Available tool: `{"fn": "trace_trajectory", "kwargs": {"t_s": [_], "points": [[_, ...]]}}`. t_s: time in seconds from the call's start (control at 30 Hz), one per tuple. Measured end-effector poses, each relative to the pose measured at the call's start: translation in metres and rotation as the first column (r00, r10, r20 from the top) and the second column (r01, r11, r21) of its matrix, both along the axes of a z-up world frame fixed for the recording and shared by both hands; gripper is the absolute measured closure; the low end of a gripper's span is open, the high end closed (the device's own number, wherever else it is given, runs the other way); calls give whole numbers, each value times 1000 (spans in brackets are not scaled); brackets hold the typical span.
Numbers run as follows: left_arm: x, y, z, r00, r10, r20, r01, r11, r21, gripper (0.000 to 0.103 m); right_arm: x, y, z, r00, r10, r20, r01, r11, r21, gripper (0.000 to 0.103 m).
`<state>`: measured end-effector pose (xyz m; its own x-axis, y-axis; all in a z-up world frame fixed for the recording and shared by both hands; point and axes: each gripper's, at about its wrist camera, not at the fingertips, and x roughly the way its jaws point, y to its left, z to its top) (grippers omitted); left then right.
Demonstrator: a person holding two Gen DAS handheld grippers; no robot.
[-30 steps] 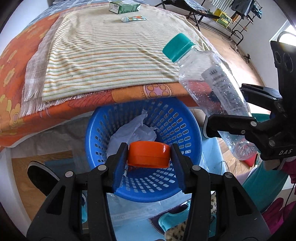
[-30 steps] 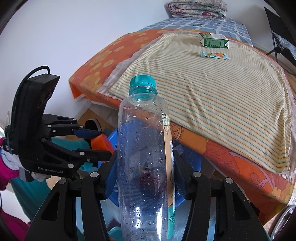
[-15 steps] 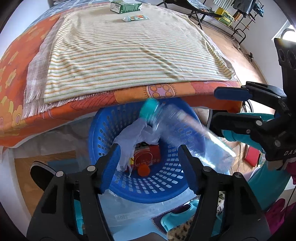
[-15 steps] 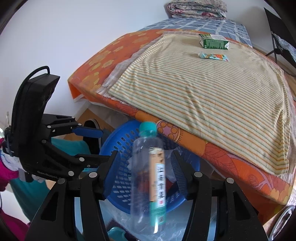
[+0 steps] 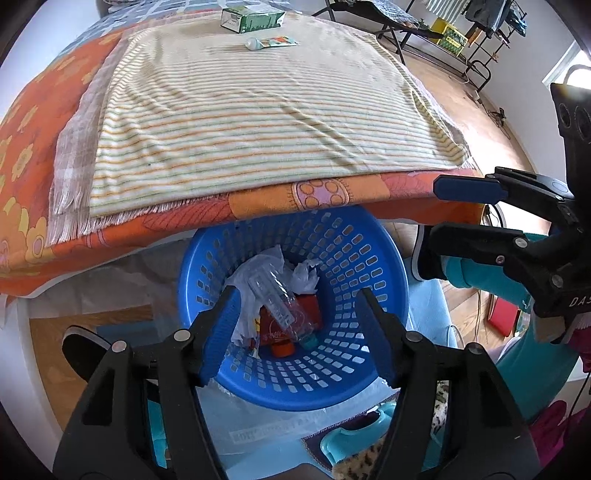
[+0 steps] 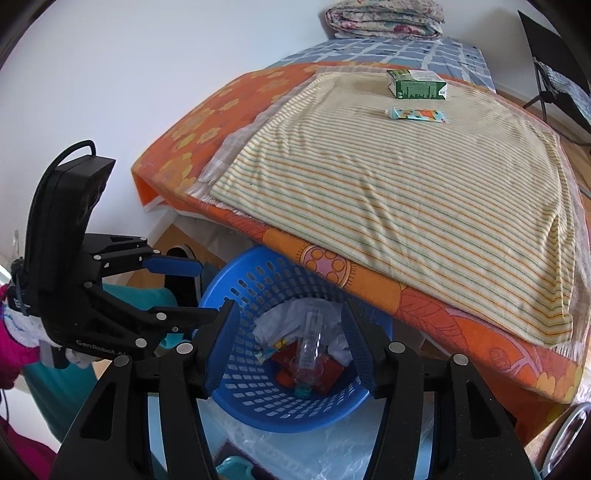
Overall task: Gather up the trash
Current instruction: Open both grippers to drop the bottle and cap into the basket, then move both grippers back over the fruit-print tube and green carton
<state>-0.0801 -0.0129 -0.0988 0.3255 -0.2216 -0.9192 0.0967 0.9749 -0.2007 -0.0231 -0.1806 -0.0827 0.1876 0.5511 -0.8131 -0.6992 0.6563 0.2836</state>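
Trash lies gathered in the blue basket, which stands on the floor partly tucked under the edge of the bed. Inside it, a clear plastic bottle lies tilted with its teal cap toward the bottom, resting on crumpled white paper and a red wrapper, with an orange cap just beside the teal cap. From the right wrist view, the same bottle points cap-down in the basket. The left gripper hovers above the basket with its blue-padded jaws spread wide apart, holding nothing and touching nothing. The right gripper likewise hangs over the basket, jaws released and wide, with nothing between them. Each gripper also shows in the other's camera: the right gripper at the right edge near the bed's corner, the left gripper at the left beside the basket rim, both with jaws parted. On the bed, a striped cloth covers an orange flowered sheet. Near the far side of the cloth sit a green carton and, just in front of it, a small printed tube, the two close but apart. A folded quilt lies at the head of the bed.
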Motion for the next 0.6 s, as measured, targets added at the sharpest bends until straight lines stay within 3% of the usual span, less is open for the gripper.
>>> {"fn": "trace_trajectory", "kwargs": {"t_s": [0.6], "points": [[26, -3, 17, 999, -1, 50, 0, 1000, 13, 37, 11, -7, 20, 995, -56, 79, 57, 998, -14, 44]]}}
